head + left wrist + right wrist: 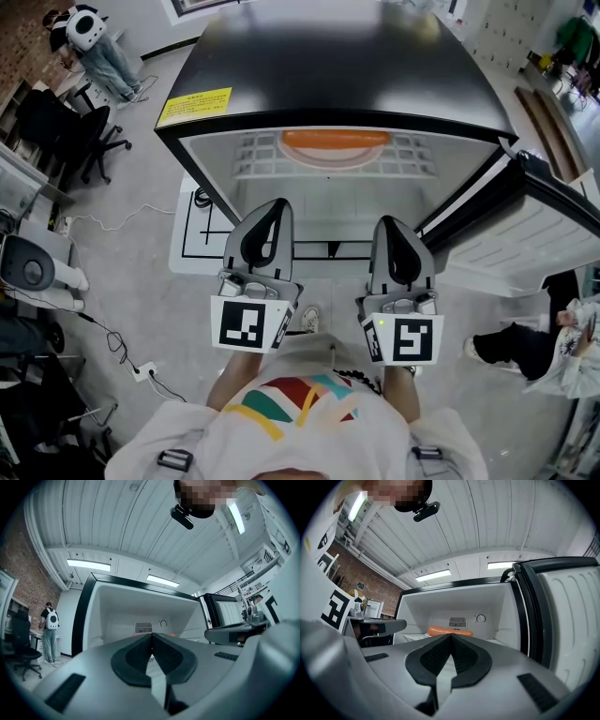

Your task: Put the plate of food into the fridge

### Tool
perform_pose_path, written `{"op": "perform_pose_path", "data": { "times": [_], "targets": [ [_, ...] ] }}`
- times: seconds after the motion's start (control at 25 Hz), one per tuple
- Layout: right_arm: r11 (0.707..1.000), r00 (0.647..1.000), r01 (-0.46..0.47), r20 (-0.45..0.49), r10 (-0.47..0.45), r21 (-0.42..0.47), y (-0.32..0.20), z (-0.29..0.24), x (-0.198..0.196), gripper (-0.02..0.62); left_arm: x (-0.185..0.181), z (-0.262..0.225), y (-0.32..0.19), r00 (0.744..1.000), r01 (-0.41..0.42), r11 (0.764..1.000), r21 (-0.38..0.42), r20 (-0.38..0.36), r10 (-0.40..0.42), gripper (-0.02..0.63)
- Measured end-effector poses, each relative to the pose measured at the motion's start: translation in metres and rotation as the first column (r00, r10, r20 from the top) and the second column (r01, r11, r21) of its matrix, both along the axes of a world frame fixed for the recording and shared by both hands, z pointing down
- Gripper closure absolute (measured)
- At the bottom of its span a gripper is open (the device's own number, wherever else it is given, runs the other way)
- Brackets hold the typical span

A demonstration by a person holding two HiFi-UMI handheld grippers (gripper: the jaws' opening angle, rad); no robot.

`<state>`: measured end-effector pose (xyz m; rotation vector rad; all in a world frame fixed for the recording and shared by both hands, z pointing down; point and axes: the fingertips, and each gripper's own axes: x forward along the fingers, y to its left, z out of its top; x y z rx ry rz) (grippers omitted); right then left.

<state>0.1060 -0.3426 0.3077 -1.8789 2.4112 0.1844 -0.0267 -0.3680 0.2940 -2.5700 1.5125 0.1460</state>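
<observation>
Head view, fridge: We looked steeply down on a black-topped fridge [328,66] with its door [525,234] swung wide at the right and a yellow label [194,106] near the top's left corner.
Head view, plate: The plate [335,159] sat inside the fridge on the wire shelf [253,155], with an orange sausage [335,139] lying across it.
Head view, grippers: The left gripper [274,211] and the right gripper [394,227] were side by side just outside the opening, apart from the plate, both pointing into the fridge.
Head view, surroundings: A person with a backpack [89,37] stood on the floor [141,244] at the far upper left.
Left gripper view, jaws: We saw the left gripper clenched, its black pads meeting at the tips with nothing between them.
Left gripper view, beyond: The white inside of the fridge lay ahead, with the door at the right and the person with a backpack at the left.
Right gripper view, jaws: The right gripper was clenched too, tips together and empty.
Right gripper view, beyond: The orange sausage showed just above the jaw tips, deep in the fridge below a round dial [481,618] on the back wall.
</observation>
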Motion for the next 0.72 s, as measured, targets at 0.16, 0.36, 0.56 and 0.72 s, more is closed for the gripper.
{"op": "perform_pose_path", "data": {
  "times": [0.16, 0.36, 0.56, 0.72],
  "targets": [
    [1.000, 0.999, -0.002, -0.034, 0.002, 0.002, -0.001, -0.001, 0.001, 0.595, -0.002, -0.001, -0.002, 1.000, 0.008, 1.000, -0.003, -0.008, -0.008, 0.600],
    [1.000, 0.999, 0.010, -0.048, -0.010, -0.003, -0.003, 0.001, -0.003, 0.595, -0.002, -0.001, -0.005, 1.000, 0.011, 1.000, -0.002, -0.010, -0.011, 0.600],
    [0.999, 0.997, 0.034, -0.076, -0.033, 0.004, -0.006, 0.000, -0.009, 0.595, -0.002, -0.001, -0.007, 1.000, 0.013, 1.000, -0.006, -0.009, -0.013, 0.600],
    [0.999, 0.996, 0.039, -0.085, -0.038, 0.009, -0.006, -0.001, -0.011, 0.595, -0.002, -0.001, -0.008, 1.000, 0.012, 1.000, -0.006, -0.008, -0.012, 0.600]
  ]
}}
